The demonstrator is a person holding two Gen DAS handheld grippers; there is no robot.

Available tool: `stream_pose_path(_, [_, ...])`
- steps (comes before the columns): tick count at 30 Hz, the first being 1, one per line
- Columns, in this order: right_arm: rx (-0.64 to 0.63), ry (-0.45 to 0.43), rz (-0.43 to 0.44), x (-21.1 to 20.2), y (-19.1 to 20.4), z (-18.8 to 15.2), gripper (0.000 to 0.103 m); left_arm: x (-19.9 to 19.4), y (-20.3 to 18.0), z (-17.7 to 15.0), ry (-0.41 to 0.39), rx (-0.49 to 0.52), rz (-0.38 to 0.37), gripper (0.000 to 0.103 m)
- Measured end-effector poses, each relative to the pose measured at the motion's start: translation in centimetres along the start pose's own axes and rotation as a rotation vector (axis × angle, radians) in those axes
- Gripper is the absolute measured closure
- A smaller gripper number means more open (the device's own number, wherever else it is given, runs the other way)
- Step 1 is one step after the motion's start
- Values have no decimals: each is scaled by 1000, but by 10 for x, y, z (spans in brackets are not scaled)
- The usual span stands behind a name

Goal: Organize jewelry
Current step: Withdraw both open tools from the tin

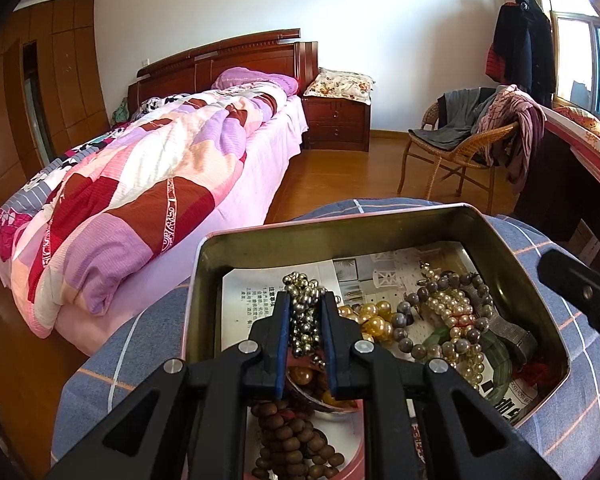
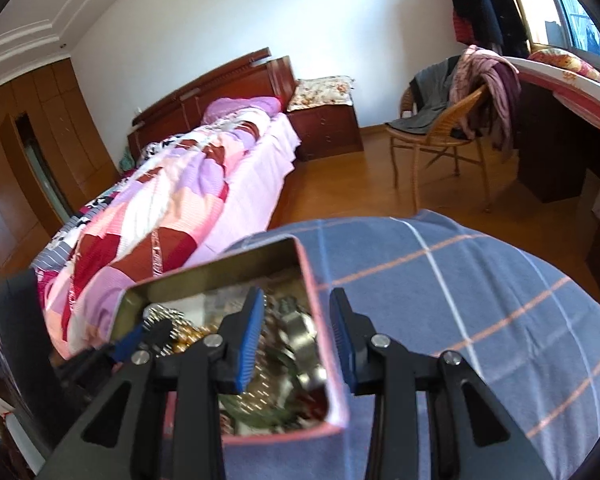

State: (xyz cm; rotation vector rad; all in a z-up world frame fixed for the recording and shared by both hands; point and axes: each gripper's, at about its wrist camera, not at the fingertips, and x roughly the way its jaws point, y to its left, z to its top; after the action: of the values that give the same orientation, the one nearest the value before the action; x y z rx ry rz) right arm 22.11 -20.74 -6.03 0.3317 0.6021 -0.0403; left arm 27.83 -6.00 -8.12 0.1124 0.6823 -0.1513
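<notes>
Sitting on blue checked cloth (image 1: 148,332), metal tin (image 1: 380,232), bed (image 1: 160,184) beyond, wooden floor (image 1: 340,176)

Dull brushed-metal tin (image 1: 512,248) with pink painted outer wall; glossy printed paper lining (image 1: 252,292). Shiny silver metal-bead strand (image 1: 304,312); lustrous pearl beads (image 1: 452,312); matt brown wooden beads (image 1: 292,440). Matt black plastic fingers with ribbed blue pads (image 2: 250,336). Woven checked cloth (image 2: 460,280); polished wood floor (image 1: 340,168).

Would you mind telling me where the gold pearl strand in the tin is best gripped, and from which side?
Take the gold pearl strand on its exposed hump of large beads, coming from above with the pads across the strand. It lies bunched on the paper lining in the tin, and its right side runs under the grey bead bracelet, so the left side is probably freer.
</notes>
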Motion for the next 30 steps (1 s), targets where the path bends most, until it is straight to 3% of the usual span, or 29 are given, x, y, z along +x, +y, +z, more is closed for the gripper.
stream_pose_path(2, [24, 5, -2, -2, -7, -3, 60, -5, -3, -2, -7, 16, 21, 79])
stream_pose_path(4, [32, 5, -7, -4, -10, -5, 55, -10, -6, -5, -17, 34, 38, 55])
stream_pose_path(5, [37, 0, -11, -6, -11, -5, 50, -16, -7, -8, -29, 36, 47, 35])
stream_pose_path(6, [41, -8, -15, -8, -13, -5, 44, -21, -6, -9, -45, 33, 49, 26])
stream_pose_path(8, [52, -27, -21, -13, -14, -6, 24, -31, -7, -11, -78, 36, 47, 26])
stream_pose_path(9, [56, -33, -18, -15, -15, -7, 22, -35, -7, -13, -91, 45, 52, 26])
stream_pose_path(12, [48, -32, -20, -20, -13, -11, 21, -40, -7, -18, -97, 46, 81, 26])
stream_pose_path(30, [-55, 71, -133, -1, -6, -32, 21, -36, 4, -29, -30, -26, 36, 26])
